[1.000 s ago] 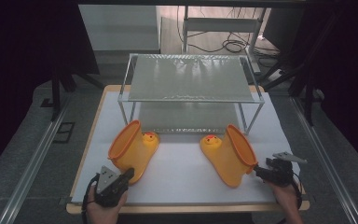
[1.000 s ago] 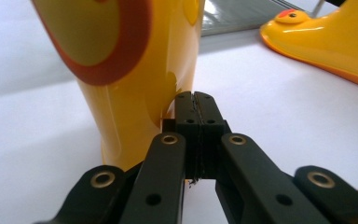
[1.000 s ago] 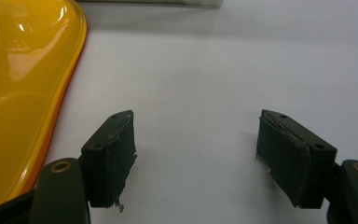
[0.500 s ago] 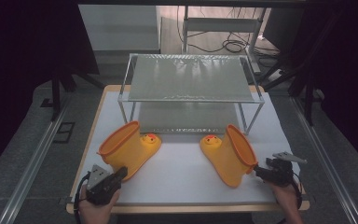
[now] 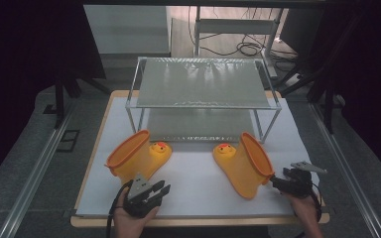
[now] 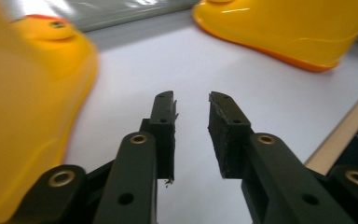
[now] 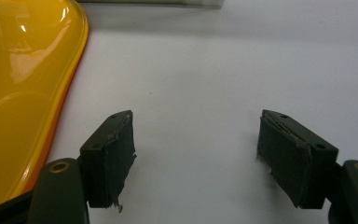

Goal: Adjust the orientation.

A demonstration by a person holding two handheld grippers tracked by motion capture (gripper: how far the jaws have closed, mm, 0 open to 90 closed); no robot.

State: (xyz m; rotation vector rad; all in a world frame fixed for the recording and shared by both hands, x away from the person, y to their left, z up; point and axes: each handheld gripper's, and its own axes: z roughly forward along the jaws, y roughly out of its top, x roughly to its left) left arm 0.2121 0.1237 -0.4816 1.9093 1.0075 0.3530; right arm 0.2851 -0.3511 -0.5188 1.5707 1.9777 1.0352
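— On the white table (image 5: 198,193), near edge: two yellow duck-faced rain boots, lying on their sides, well apart, toes turned toward each other.
— Left boot (image 5: 138,157)?
— Lying just ahead of the left gripper (image 5: 155,191), shaft mouth toward the table's left side, duck face toward the middle. Seen large and blurred at the left of the left gripper view (image 6: 28,116).
— Left fingers (image 6: 165,126)?
— Released; have just been opening, part way apart, nothing between them, only bare white table beneath. Not touching the boot.
— Right boot (image 5: 244,163)?
— Lying just beside the right gripper (image 5: 283,182), shaft mouth toward it. Glossy yellow rim at the left edge of the right gripper view (image 7: 23,93).
— Right fingers (image 7: 112,154)?
— Spread wide, empty, over bare table, left one near the boot's rim but apart from it.
— Behind the boots?
— Two-tier metal wire rack (image 5: 203,82), standing at the table's far half, both shelves bare.
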